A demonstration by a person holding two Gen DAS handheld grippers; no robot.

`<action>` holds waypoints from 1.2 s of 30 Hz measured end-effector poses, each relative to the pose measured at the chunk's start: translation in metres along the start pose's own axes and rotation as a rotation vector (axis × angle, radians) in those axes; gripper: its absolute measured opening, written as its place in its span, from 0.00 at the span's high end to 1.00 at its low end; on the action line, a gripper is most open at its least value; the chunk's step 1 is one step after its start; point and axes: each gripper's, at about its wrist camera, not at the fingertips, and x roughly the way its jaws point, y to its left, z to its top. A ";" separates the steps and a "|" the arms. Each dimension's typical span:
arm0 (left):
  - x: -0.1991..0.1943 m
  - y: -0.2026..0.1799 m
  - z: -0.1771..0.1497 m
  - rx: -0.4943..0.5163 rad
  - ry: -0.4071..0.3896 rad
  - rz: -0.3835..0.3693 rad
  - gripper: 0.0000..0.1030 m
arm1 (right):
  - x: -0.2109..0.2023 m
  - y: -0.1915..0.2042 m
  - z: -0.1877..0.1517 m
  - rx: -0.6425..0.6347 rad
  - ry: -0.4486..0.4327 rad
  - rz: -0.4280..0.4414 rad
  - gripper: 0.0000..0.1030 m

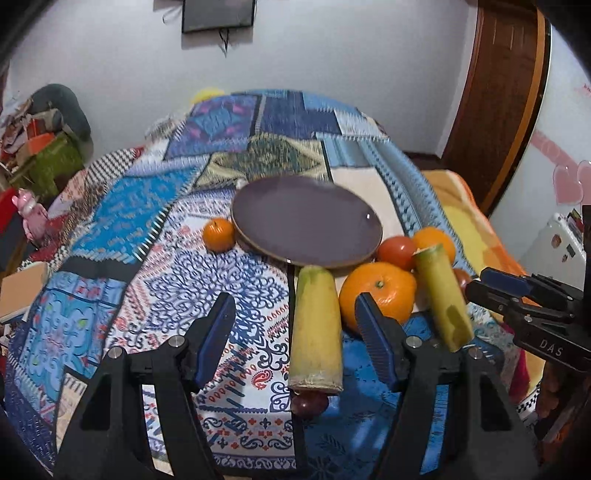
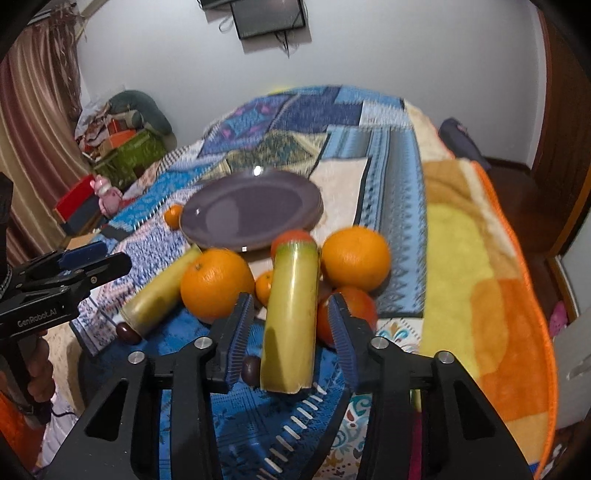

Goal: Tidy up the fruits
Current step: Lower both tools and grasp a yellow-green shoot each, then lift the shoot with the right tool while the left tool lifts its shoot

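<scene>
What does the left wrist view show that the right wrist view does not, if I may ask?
Only the left wrist view shows the right gripper and pink hearts on the wall. Only the right wrist view shows the left gripper, the hand holding it, a curtain and a dark fruit beside the nearer stalk. Both show the plate, oranges, two stalks, a tomato and the TV.

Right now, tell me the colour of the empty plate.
The plate is dull purple-grey with a brownish rim; the left wrist view shows it best.
</scene>
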 end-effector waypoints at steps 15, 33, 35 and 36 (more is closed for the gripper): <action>0.053 0.003 -0.006 0.002 0.137 -0.063 0.46 | 0.026 -0.004 0.006 -0.007 0.055 0.014 0.68; 0.060 -0.003 -0.014 0.018 0.169 -0.088 0.62 | 0.041 0.005 0.010 -0.044 0.076 0.018 0.69; 0.054 0.004 -0.016 -0.007 0.162 -0.079 0.62 | 0.038 0.005 0.009 -0.043 0.076 0.029 0.69; 0.051 0.007 -0.017 -0.013 0.158 -0.069 0.62 | 0.037 0.007 0.008 -0.044 0.077 0.033 0.69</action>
